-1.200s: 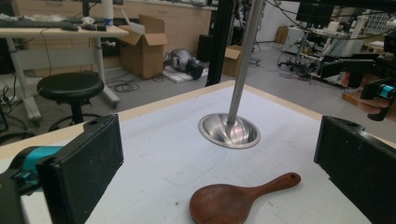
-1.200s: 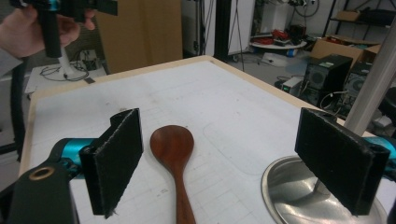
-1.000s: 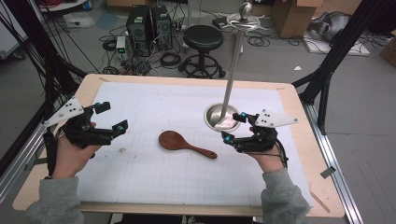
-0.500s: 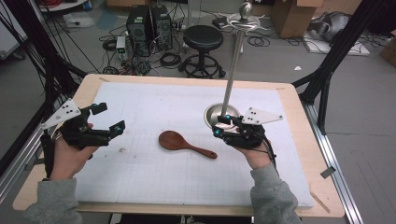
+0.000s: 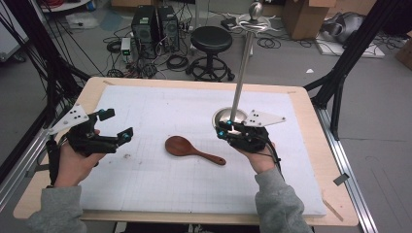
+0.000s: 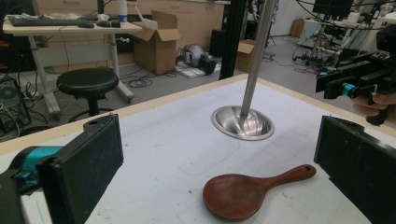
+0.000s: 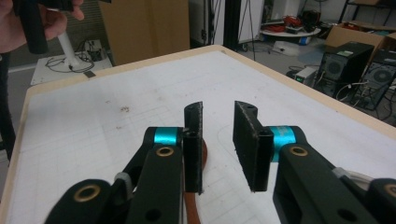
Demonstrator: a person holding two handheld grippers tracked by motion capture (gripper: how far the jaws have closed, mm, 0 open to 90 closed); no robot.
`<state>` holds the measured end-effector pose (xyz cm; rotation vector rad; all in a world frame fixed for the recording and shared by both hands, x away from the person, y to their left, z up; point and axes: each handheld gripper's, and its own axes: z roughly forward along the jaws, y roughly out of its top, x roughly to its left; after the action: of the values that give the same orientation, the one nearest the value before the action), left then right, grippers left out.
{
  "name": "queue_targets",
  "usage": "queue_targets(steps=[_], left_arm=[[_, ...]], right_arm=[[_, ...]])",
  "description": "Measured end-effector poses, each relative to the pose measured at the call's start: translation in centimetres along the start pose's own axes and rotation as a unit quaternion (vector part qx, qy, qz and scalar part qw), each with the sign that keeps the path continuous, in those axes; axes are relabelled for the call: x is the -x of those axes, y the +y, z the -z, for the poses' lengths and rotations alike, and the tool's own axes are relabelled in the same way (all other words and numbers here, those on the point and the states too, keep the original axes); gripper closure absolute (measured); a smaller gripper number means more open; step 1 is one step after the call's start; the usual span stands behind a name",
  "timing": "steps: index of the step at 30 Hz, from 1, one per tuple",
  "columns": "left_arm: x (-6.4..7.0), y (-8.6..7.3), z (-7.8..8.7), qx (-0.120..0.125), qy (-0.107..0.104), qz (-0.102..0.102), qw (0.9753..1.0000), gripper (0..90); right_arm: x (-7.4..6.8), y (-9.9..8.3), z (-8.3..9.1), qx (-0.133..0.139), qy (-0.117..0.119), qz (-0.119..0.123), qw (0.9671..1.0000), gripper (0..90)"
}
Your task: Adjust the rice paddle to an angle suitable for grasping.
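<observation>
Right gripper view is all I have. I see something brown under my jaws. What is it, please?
Observer: A wooden spoon, lying flat on the table. Its handle points toward the right gripper.
Operator: Where does its bowl point?
Observer: Toward the left gripper, which is open and apart from it.
Operator: Is anything behind my gripper?
Observer: Yes, a metal stand with a round base and an upright pole is close behind it.

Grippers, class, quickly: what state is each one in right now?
Left gripper: open wide, holding nothing.
Right gripper: partly open over the wooden spoon handle, not gripping.
</observation>
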<state>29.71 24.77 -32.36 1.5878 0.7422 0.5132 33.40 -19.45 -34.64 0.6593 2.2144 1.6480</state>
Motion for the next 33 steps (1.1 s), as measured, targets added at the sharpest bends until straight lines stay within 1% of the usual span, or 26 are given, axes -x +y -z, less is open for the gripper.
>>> queue_targets(steps=[1, 5, 6, 8, 12, 15, 16, 19, 21, 23, 24, 26, 28, 30, 32, 33], left_arm=[[0.0, 0.0, 0.0, 0.000, 0.000, 0.000, 1.0000, 1.8], [0.0, 0.0, 0.0, 0.002, -0.003, 0.001, 1.0000, 1.8], [0.0, 0.0, 0.0, 0.000, -0.005, 0.001, 1.0000, 1.8], [0.0, 0.0, -0.1, -0.007, -0.007, 0.002, 0.9999, 1.8], [0.0, -0.1, -0.2, -0.009, -0.008, 0.002, 0.9999, 1.8], [0.0, -0.1, -0.1, -0.007, -0.009, 0.002, 0.9999, 1.8], [0.0, -0.1, -0.1, -0.006, -0.009, 0.002, 0.9999, 1.8], [0.1, -0.1, 0.0, -0.006, -0.008, 0.001, 1.0000, 1.8], [0.1, 0.0, 0.0, -0.006, -0.009, 0.002, 0.9999, 1.8], [0.1, 0.0, 0.0, -0.006, -0.010, 0.001, 0.9999, 1.8], [0.1, 0.0, 0.0, -0.006, -0.010, 0.002, 0.9999, 1.8], [0.1, -0.1, 0.0, -0.008, -0.011, 0.002, 0.9999, 1.8], [0.0, -0.1, 0.0, -0.015, -0.016, 0.005, 0.9997, 1.8], [0.0, -0.2, -0.1, -0.020, -0.017, 0.005, 0.9997, 1.8], [0.0, -0.2, -0.2, -0.020, -0.017, 0.006, 0.9996, 1.8], [0.0, -0.2, -0.2, -0.020, -0.017, 0.006, 0.9996, 1.8]], right_arm=[[0.0, 0.1, -0.1, 0.000, 0.000, 0.004, 1.0000, 75.3], [0.0, 0.6, -0.7, -0.009, 0.007, -0.002, 0.9999, 77.9], [0.0, 0.7, -1.1, -0.017, 0.011, -0.015, 0.9997, 80.6], [0.0, 0.8, -1.3, -0.016, 0.011, -0.015, 0.9997, 81.7], [-0.1, 0.9, -2.0, -0.021, 0.015, -0.010, 0.9996, 86.0], [0.0, 0.9, -2.1, -0.023, 0.012, -0.014, 0.9996, 87.4], [0.1, 0.9, -2.3, -0.023, 0.012, -0.020, 0.9995, 89.1], [0.2, 0.9, -2.4, -0.024, 0.013, -0.021, 0.9994, 89.1], [0.1, 1.1, -2.9, -0.032, 0.016, -0.024, 0.9991, 89.2], [0.0, 1.1, -3.0, -0.033, 0.016, -0.024, 0.9990, 89.2], [0.0, 1.2, -3.2, -0.033, 0.018, -0.022, 0.9991, 89.2], [-0.3, 1.4, -3.8, -0.041, 0.027, -0.019, 0.9986, 89.3], [-0.5, 1.6, -4.2, -0.047, 0.027, -0.015, 0.9984, 89.3], [-0.5, 1.7, -4.4, -0.049, 0.029, -0.013, 0.9983, 89.3], [-0.6, 1.8, -4.8, -0.048, 0.032, -0.009, 0.9983, 89.3], [-0.7, 2.0, -5.2, -0.053, 0.032, -0.007, 0.9981, 89.4]])
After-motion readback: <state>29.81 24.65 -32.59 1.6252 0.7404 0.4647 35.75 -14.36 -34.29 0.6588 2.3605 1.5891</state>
